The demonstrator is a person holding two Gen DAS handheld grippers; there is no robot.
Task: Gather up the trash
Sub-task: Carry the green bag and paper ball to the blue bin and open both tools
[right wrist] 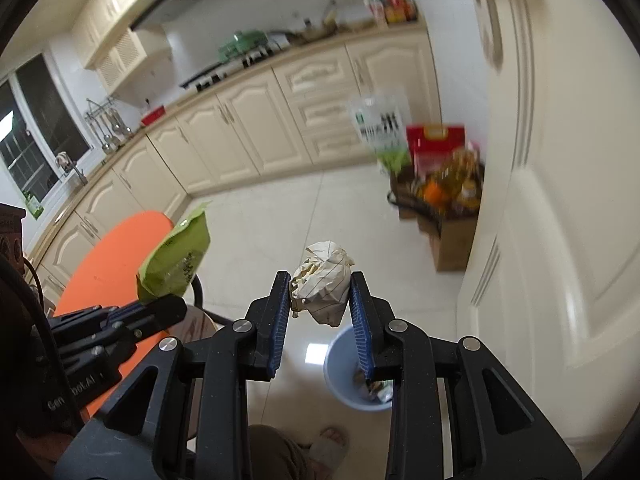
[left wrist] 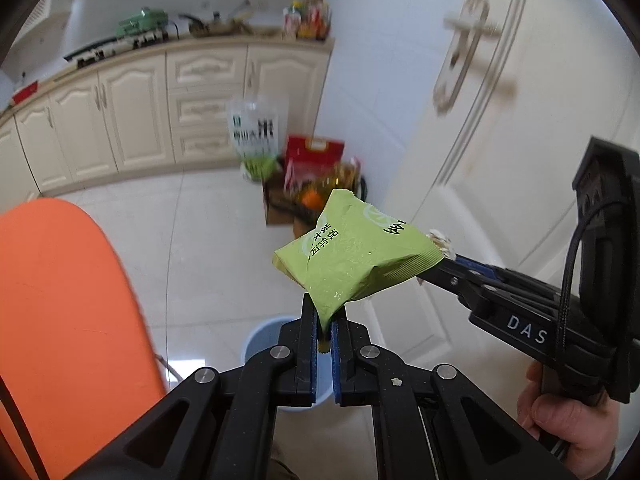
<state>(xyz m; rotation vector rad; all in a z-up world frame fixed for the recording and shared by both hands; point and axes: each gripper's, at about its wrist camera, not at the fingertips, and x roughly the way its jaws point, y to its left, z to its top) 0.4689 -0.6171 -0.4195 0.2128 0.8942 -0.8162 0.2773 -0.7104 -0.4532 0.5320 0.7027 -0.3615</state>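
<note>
L gripper [left wrist: 325, 330] pinches just the bottom corner of the green snack wrapper [left wrist: 352, 256], R gripper [right wrist: 320, 304] squeezes a crumpled paper ball [right wrist: 322, 286] btwn its pads, both held in the air. Risk: thin corner hold on the wrapper could slip, or a release off-centre drops either piece onto the floor tiles. Blue bin [right wrist: 340, 364] sits on the floor below R gripper, so the paper hangs roughly above its rim, wrapper near but to the side.
</note>
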